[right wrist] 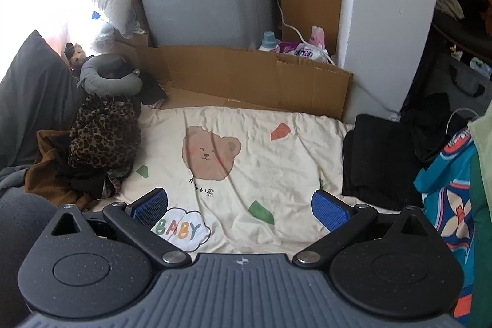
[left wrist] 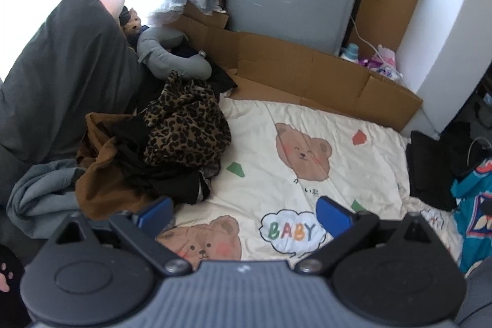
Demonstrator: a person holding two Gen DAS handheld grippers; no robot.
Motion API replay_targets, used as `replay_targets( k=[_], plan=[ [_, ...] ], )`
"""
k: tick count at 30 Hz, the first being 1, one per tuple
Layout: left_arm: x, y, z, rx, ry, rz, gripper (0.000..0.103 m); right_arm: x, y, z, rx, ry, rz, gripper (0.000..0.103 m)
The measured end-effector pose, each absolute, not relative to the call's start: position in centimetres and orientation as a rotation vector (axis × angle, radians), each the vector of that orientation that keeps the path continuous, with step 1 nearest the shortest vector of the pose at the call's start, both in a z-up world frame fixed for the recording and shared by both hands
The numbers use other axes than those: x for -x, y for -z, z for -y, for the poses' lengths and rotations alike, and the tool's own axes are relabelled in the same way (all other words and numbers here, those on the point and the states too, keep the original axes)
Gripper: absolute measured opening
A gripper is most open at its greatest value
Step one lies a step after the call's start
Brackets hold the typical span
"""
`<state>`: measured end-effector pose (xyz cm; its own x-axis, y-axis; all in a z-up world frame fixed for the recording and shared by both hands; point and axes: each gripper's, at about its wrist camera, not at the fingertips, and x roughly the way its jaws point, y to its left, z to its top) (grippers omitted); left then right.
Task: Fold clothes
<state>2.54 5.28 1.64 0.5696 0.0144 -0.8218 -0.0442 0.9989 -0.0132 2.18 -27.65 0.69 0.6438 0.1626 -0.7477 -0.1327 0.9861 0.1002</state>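
Left wrist view: the left tool [left wrist: 244, 212] hangs over the bear-print blanket [left wrist: 307, 174], its blue pads spread wide with nothing between them. The heap of clothes [left wrist: 160, 156] sits off to its left on the bed, a leopard-print garment [left wrist: 187, 125] on top, a brown one [left wrist: 104, 186] and black ones tangled beneath, all crumpled and unfolded. The blanket's middle lies bare, which reads as a working patch kept free for spreading a piece out. At the right edge a black garment [left wrist: 430, 171] lies flat and squared (folded, by the look of it), set aside so it stays out of the way.

Right wrist view: the right tool [right wrist: 240, 203] hovers over the same blanket [right wrist: 276, 162], likewise gaping and holding nothing. From here the black piece [right wrist: 378, 159] shows straight edges, lying at the blanket's right edge, well apart from the heap [right wrist: 92, 149] on the left. That split looks like sorting: loose things on one side, finished on the other. Both tools level and empty suit either reaching for another garment or having just let one go.
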Motion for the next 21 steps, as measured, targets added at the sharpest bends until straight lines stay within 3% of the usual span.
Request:
replay_targets(
  k=[21],
  plan=[
    [-8.9,2.0,-10.9,0.15,-0.063,-0.988,0.1,-8.3,-0.7,25.2,-0.126,-0.224,-0.774,0.103]
  ],
)
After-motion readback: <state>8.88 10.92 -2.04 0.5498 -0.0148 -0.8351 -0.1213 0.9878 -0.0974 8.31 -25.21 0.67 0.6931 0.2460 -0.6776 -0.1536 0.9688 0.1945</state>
